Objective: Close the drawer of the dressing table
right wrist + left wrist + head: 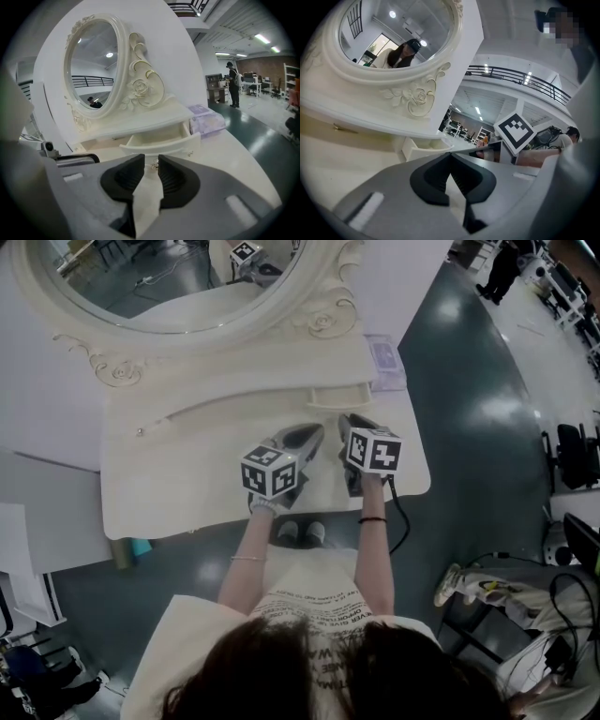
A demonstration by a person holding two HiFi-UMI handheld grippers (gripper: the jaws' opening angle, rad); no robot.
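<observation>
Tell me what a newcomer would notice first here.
The ornate oval mirror towers at the back of the cream dressing table. Beneath it a small drawer stands pulled out. The right gripper, jaws apart, points at the drawer's knob.

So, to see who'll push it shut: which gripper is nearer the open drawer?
Right. The right gripper sits just before the drawer, jaws at its knob; the left gripper is off to the drawer's left.
</observation>
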